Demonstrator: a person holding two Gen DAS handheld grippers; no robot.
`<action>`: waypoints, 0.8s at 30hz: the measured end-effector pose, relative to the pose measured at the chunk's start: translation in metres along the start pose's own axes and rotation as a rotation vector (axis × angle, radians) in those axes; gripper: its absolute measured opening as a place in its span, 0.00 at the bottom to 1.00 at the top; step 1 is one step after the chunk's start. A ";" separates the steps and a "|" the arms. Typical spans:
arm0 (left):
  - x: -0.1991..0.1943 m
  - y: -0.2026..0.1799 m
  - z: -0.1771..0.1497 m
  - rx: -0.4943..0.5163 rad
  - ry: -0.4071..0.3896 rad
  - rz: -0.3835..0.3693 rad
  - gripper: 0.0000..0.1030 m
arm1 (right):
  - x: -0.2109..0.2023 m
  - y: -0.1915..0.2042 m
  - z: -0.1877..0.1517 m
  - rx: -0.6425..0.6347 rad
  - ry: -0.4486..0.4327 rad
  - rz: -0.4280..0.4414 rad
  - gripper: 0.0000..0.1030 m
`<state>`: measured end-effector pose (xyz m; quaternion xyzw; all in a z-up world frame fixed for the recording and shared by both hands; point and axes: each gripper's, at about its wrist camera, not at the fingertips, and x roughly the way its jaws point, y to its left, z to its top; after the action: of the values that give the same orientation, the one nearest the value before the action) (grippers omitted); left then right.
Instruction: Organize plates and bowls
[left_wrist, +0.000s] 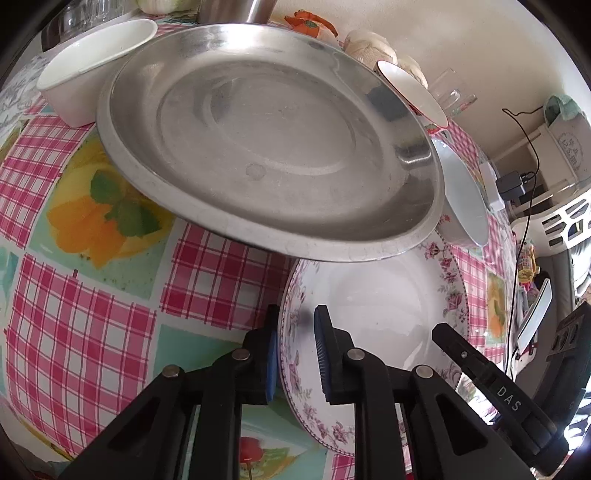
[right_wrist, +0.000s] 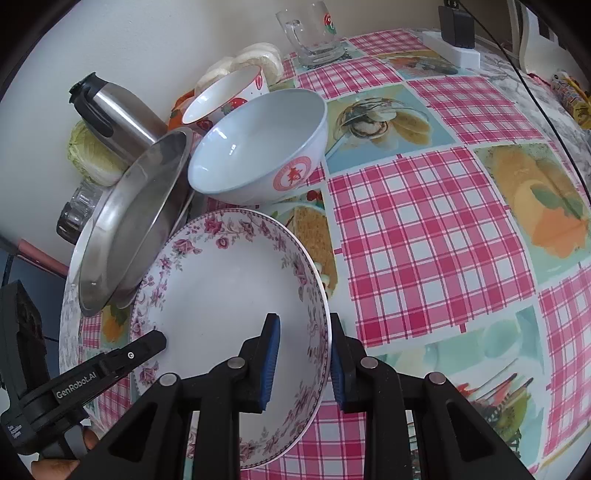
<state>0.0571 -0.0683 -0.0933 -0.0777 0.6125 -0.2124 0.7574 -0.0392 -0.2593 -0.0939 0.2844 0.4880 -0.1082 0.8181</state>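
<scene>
Two grippers straddle opposite rims of the floral plate (right_wrist: 229, 280), which faces up on the checked tablecloth (right_wrist: 424, 221); being round, it has no long axis. Left gripper (left_wrist: 295, 347) and right gripper (right_wrist: 304, 358) each sit slightly parted, not visibly clamped. Uneven lifting could tip it against the steel plate (left_wrist: 266, 136) overlapping its far edge.
</scene>
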 end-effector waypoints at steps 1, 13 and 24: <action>0.000 -0.001 0.000 0.004 0.005 -0.002 0.18 | -0.001 -0.004 -0.001 0.002 0.004 0.006 0.26; 0.006 -0.015 -0.007 0.082 0.042 -0.013 0.18 | -0.007 -0.033 0.003 0.045 0.011 0.067 0.26; 0.002 -0.012 -0.012 0.054 0.023 -0.043 0.24 | -0.005 -0.033 0.002 0.047 0.010 0.073 0.27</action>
<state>0.0428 -0.0786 -0.0937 -0.0681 0.6133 -0.2461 0.7474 -0.0556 -0.2874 -0.1005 0.3217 0.4786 -0.0883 0.8122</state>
